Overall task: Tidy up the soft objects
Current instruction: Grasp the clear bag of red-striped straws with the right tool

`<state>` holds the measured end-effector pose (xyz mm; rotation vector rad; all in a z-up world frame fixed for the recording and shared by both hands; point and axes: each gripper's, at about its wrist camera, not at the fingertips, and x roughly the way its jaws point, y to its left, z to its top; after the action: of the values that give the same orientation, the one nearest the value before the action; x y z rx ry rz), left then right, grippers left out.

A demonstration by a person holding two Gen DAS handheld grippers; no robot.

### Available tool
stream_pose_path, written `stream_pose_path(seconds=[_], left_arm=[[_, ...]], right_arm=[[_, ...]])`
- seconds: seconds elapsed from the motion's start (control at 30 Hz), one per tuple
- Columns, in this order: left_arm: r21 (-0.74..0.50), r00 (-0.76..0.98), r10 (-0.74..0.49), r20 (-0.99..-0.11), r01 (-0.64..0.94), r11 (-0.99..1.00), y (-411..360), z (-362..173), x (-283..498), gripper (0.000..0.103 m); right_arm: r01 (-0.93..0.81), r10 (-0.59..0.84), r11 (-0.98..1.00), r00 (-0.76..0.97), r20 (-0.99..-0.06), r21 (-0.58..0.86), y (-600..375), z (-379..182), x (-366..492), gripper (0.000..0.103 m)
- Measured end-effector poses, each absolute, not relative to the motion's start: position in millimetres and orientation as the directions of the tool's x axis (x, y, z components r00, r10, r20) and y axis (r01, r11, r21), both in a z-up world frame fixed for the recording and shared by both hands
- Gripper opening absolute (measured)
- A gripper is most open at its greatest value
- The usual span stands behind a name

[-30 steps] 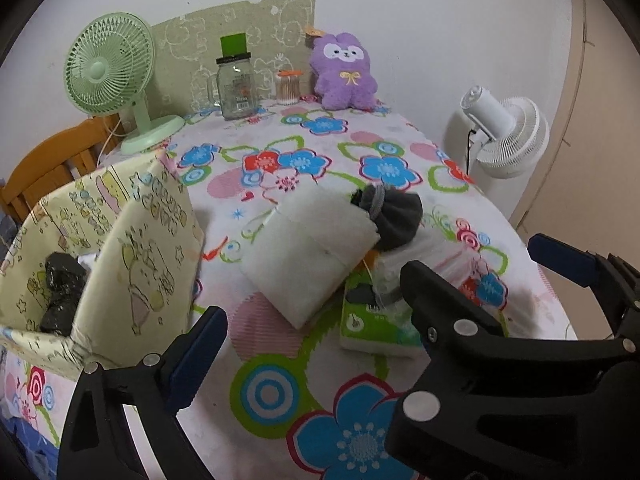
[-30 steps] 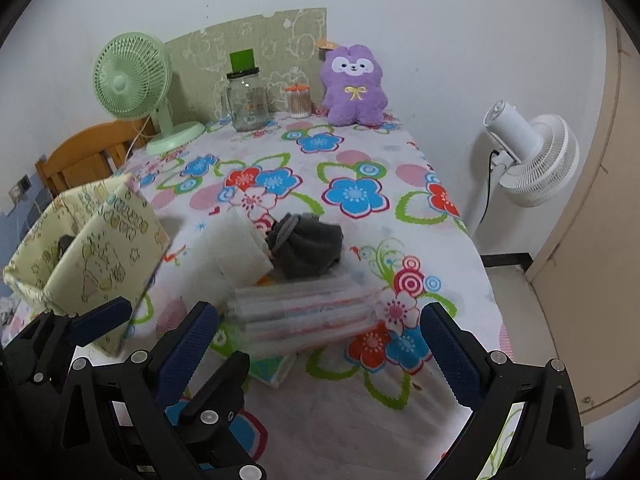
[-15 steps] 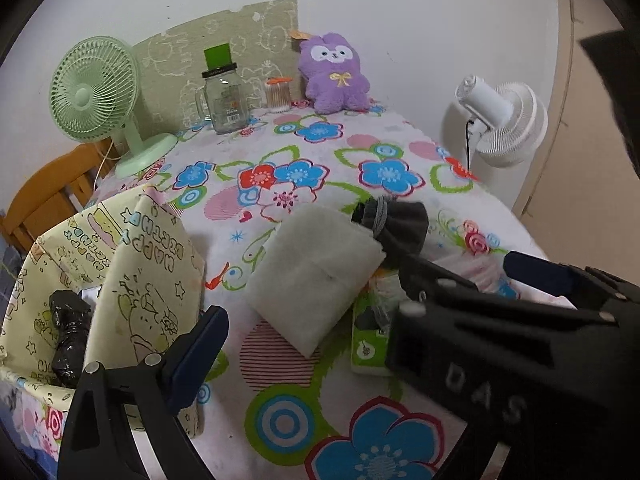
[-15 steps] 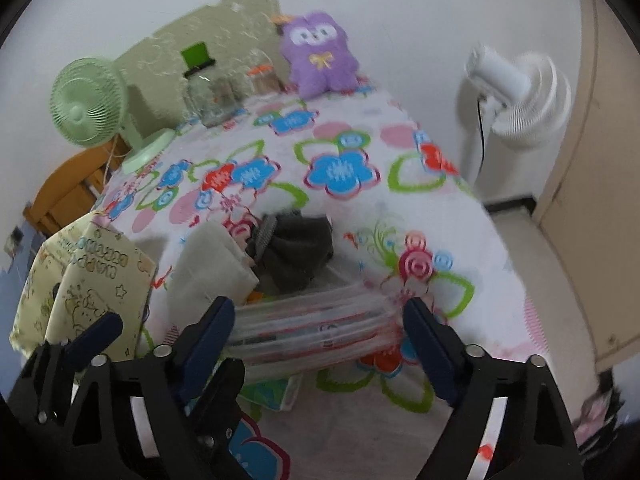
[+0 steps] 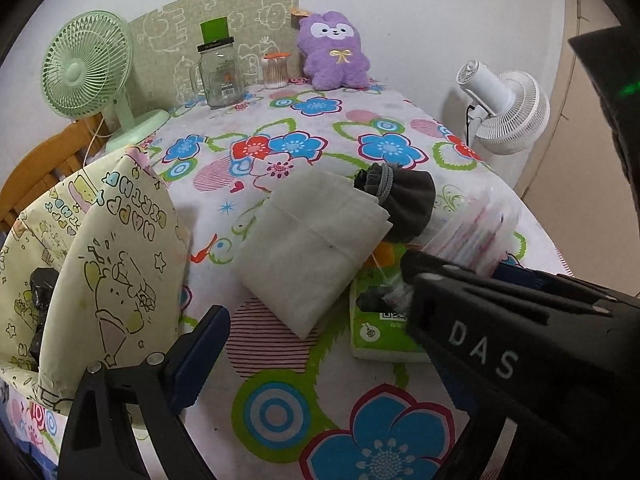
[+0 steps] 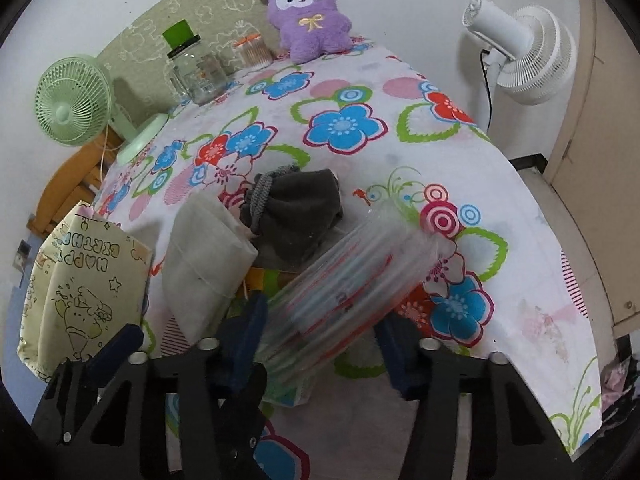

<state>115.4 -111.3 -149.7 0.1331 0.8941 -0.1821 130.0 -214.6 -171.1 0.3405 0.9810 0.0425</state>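
Observation:
A clear plastic pack (image 6: 352,276) with red-striped contents lies tilted between the fingers of my right gripper (image 6: 320,324). Its jaws are closing and both blue pads touch the pack's sides. Under the pack lies a green tissue pack (image 5: 380,336). Beside it are a white folded cloth (image 5: 316,248) and a dark grey drawstring pouch (image 5: 404,196). My left gripper (image 5: 376,304) stands open over the table's front with nothing in it. Its right finger is hidden behind the right gripper's black body. A pale yellow gift bag (image 5: 100,264) stands open at the left with something black (image 5: 42,292) inside.
At the back of the flowered table (image 5: 280,412) stand a purple plush (image 5: 334,52), a glass jar (image 5: 218,76), a small swab jar (image 5: 275,70) and a green fan (image 5: 86,70). A white fan (image 5: 508,112) stands off the right edge. A wooden chair (image 5: 44,164) is behind the bag.
My right gripper has sunk and rolled, and its jaws have narrowed from wide open onto the clear pack. In the left wrist view its body now covers the left gripper's right finger.

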Motion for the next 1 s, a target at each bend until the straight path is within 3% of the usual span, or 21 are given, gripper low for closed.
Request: stream_pose_path(seconds=[0.33,1.0], left_arm=[[0.037,0.645,-0.091,-0.758,0.183,0.982,-111.1,-136.5,116.7,0.096],[0.072,0.682,-0.033,-0.731,0.126,0.989,-116.4,-132.5,152.8,0.096]], right_arm=[[0.065,0.115,0.979,0.606,-0.787,0.194,-208.8,-152.3,124.3,0.024],[0.030,0.102,0.987,0.636,-0.765,0.157,-213.6,-138.4,145.9,0.022]])
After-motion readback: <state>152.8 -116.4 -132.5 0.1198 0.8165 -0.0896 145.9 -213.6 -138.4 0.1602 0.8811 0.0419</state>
